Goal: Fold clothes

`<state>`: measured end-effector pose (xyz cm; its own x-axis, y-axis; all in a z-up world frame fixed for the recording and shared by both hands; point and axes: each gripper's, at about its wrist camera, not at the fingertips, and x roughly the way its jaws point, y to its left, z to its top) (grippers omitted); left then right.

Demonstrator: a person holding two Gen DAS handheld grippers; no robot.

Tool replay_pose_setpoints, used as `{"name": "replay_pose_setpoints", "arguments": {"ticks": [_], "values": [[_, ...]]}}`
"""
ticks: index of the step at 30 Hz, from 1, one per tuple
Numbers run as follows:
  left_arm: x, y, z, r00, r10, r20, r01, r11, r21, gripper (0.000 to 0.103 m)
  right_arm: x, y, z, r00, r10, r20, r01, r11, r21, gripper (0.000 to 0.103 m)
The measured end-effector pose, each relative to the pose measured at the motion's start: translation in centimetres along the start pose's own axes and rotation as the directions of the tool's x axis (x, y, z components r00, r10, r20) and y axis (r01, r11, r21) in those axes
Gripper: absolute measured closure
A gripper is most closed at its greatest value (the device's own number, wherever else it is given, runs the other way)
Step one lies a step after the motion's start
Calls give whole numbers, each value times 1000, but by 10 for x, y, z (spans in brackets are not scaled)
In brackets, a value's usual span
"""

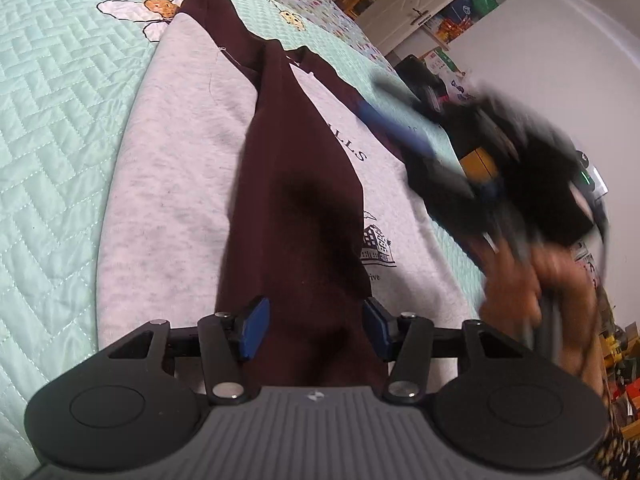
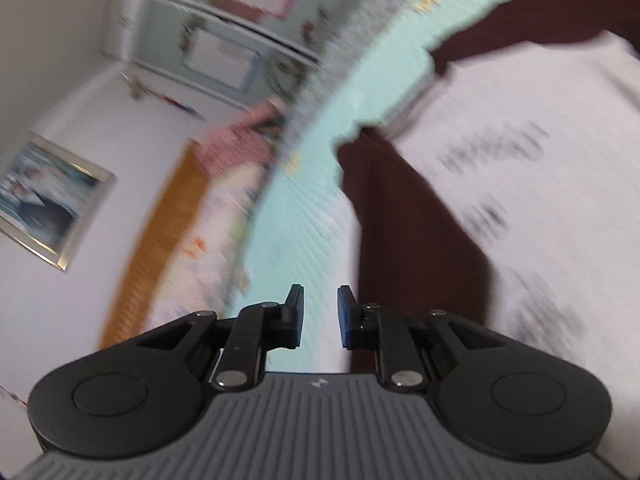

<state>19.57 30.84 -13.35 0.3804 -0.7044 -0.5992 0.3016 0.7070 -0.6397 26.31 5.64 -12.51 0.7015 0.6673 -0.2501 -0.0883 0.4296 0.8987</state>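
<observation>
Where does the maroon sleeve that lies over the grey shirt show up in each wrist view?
Left wrist: maroon sleeve runs up the centre, from between the open left gripper toward the top.
Right wrist: blurred, right of centre, beside the open right gripper.
Shared landmark: mint quilt.

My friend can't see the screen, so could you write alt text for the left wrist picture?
An open left claw straddles a dark maroon sleeve folded over a light grey sweatshirt on a mint quilted bedspread. At right, a blurred right claw, held in a hand, hangs above the bed.
</observation>
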Motion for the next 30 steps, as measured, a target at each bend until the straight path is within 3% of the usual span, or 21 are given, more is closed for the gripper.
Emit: {"name": "replay_pose_setpoints", "arguments": {"ticks": [2, 3, 4, 5, 6, 7, 9, 10, 11, 13, 16, 18, 20, 23, 28, 30], "values": [[0, 1, 0, 1000, -1, 0, 1, 1000, -8, 48, 37, -19, 14, 1000, -11, -7, 11, 998, 55, 67], [0, 2, 0, 1000, -2, -1, 2, 1000, -12, 48, 57, -27, 20, 993, -101, -61, 103, 994, 25, 65], [0, 2, 1, 1000, -2, -1, 2, 1000, -16, 48, 74, -34, 22, 970, -218, -110, 216, 976, -36, 100], [1, 1, 2, 1000, 3, -5, -3, 1000, -18, 48, 81, -38, 24, 955, -272, -116, 264, 961, -78, 102], [1, 0, 2, 1000, 8, -7, -8, 1000, -22, 48, 79, -38, 25, 958, -262, -113, 254, 964, -79, 100], [2, -1, 3, 1000, 14, -10, -14, 1000, -26, 48, 71, -36, 27, 965, -241, -105, 236, 970, -61, 91], [2, -2, 4, 1000, 27, -9, -27, 999, -42, 48, 33, -30, 25, 983, -181, -22, 180, 983, -42, 76], [1, -4, 4, 999, 36, -8, -36, 998, -51, 48, 13, -27, 24, 988, -150, 25, 150, 988, -35, 73], [1, -5, 4, 999, 45, -7, -46, 997, -59, 48, -13, -29, 21, 990, -121, 78, 122, 992, -14, 70], [0, -11, 3, 997, 73, -2, -73, 995, -66, 48, -77, -42, 11, 975, -112, 190, 102, 993, 62, 51], [-3, -25, 2, 992, 129, 13, -128, 991, -50, 48, -177, -67, -7, 917, -218, 333, 174, 972, 157, 46], [-8, -39, 1, 986, 161, 32, -161, 987, -30, 48, -236, -81, -22, 866, -305, 397, 237, 948, 211, 45], [-14, -54, 3, 986, 147, 75, -147, 989, 3, 48, -288, -95, -36, 810, -381, 446, 287, 920, 265, 44], [-19, -75, 5, 984, 141, 112, -146, 988, 42, 47, -315, -110, -33, 754, -420, 504, 295, 903, 312, 44], [-6, -102, 8, 988, 149, 51, -152, 987, 57, 45, -354, -135, -24, 652, -476, 590, 291, 876, 385, 34], [-3, -112, 4, 989, 143, 22, -144, 987, 68, 45, -358, -143, -11, 628, -491, 604, 294, 868, 399, 34]]}}
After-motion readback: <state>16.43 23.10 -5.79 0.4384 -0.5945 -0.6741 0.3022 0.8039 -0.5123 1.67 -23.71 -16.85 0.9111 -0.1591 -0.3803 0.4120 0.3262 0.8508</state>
